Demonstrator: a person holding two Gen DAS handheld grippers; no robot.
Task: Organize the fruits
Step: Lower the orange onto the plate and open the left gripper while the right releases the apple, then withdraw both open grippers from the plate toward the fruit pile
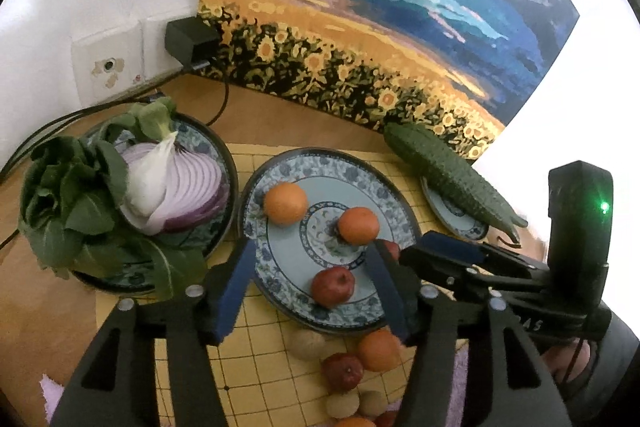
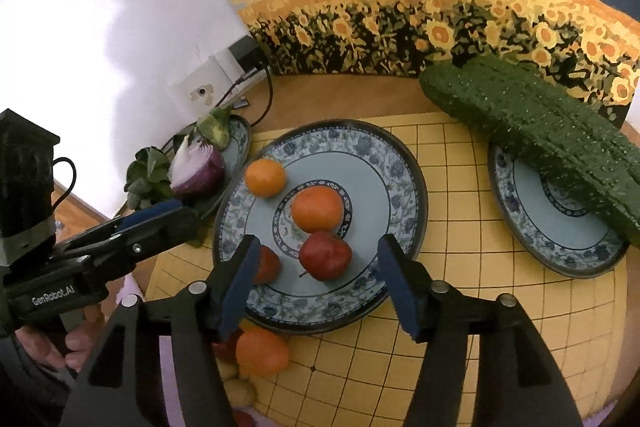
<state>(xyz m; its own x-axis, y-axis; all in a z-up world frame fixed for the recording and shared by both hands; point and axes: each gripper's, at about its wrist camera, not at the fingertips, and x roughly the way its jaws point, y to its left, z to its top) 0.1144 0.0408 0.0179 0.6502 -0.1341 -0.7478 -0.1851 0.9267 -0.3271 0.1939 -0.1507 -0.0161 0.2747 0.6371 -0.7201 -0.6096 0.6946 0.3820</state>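
Note:
A blue patterned plate (image 1: pixel 280 167) (image 2: pixel 400 163) in the middle holds two oranges (image 1: pixel 285 203) (image 2: pixel 317 209) and a red fruit (image 1: pixel 333 286) (image 2: pixel 325 255); a second red fruit (image 2: pixel 267 264) lies half hidden behind a finger. More oranges (image 1: pixel 378 349) (image 2: pixel 262 351), red fruits (image 1: pixel 343 371) and small tan fruits (image 1: pixel 306 345) lie on the yellow grid mat before the plate. My left gripper (image 1: pixel 310 289) is open and empty over the plate's near rim. My right gripper (image 2: pixel 316 285) is open and empty over the same plate.
A plate at left (image 1: pixel 200 139) holds a cut purple onion (image 1: pixel 180 191) and leafy greens (image 1: pixel 68 199). A cucumber (image 1: pixel 452 175) (image 2: pixel 532 131) lies across a small plate (image 2: pixel 560 255) at right. A sunflower painting (image 1: pixel 360 27) leans on the wall; a charger and cables (image 1: pixel 188 43) sit behind.

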